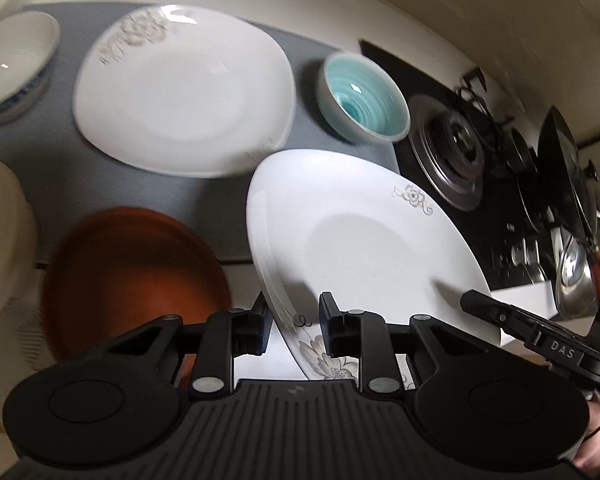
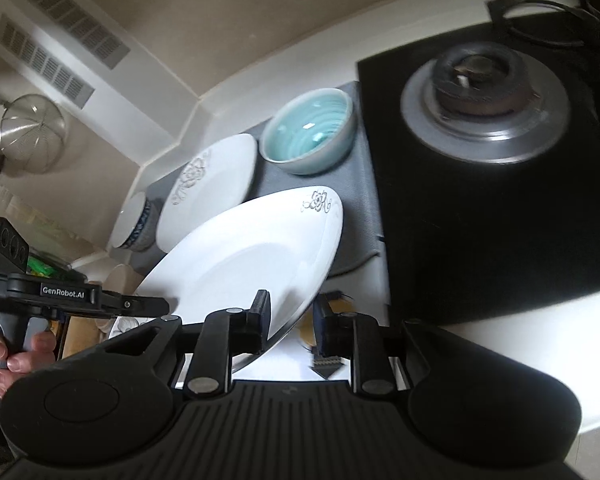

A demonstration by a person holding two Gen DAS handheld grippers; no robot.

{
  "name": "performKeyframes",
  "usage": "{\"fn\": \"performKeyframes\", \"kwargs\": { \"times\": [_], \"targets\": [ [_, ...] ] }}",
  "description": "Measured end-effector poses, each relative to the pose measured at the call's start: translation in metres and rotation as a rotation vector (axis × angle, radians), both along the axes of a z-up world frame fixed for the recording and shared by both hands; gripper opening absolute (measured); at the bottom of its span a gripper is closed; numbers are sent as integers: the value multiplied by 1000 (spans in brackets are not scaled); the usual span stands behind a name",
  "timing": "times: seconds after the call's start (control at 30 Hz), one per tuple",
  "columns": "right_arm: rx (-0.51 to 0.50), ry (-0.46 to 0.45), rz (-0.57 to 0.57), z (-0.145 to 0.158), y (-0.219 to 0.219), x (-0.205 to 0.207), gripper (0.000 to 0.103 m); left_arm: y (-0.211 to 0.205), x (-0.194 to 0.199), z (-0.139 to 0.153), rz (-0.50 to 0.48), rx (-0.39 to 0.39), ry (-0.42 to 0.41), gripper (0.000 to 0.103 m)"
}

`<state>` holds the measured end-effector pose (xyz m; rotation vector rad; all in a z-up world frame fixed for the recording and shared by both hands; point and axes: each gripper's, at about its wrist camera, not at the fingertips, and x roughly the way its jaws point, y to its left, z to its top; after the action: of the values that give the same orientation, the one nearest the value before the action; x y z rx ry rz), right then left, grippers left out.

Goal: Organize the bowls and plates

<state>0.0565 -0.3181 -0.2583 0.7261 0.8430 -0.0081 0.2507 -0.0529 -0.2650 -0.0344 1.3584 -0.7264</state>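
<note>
A white flower-print plate is held tilted above the counter; it also shows in the right wrist view. My left gripper has its jaws around the plate's near rim, and my right gripper has its jaws around the opposite rim. I cannot tell how tightly either one grips. A second white flower plate lies on the grey mat. A teal bowl stands beside it, next to the stove. A blue-patterned white bowl sits at the mat's far left. A brown plate lies at the front left.
A black gas stove with a burner lies to the right of the mat. A pan and metal lids stand beyond it. A cream container is at the left edge. A strainer hangs on the wall.
</note>
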Motion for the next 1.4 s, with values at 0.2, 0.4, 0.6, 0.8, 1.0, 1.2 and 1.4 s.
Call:
{"fn": "performKeyframes", "kwargs": {
  "times": [0.2, 0.4, 0.6, 0.8, 1.0, 1.2, 1.4],
  "targets": [
    [10, -6, 28, 8, 18, 28, 25, 29, 22, 7, 74, -41, 4, 26],
    [-7, 0, 87, 12, 41, 65, 25, 57, 49, 3, 145, -56, 6, 26],
    [6, 11, 117, 3, 55, 101, 25, 80, 82, -2, 210, -72, 6, 26],
    [-19, 32, 153, -5, 64, 133, 25, 83, 109, -14, 237, -51, 7, 26],
    [-17, 45, 149, -17, 66, 155, 25, 79, 130, -24, 245, -20, 0, 26],
    [-16, 70, 118, -27, 69, 166, 25, 77, 143, -35, 242, -4, 19, 25],
    [-63, 74, 86, -31, 71, 174, 21, 75, 149, -44, 234, -3, 51, 25]
  ]
}}
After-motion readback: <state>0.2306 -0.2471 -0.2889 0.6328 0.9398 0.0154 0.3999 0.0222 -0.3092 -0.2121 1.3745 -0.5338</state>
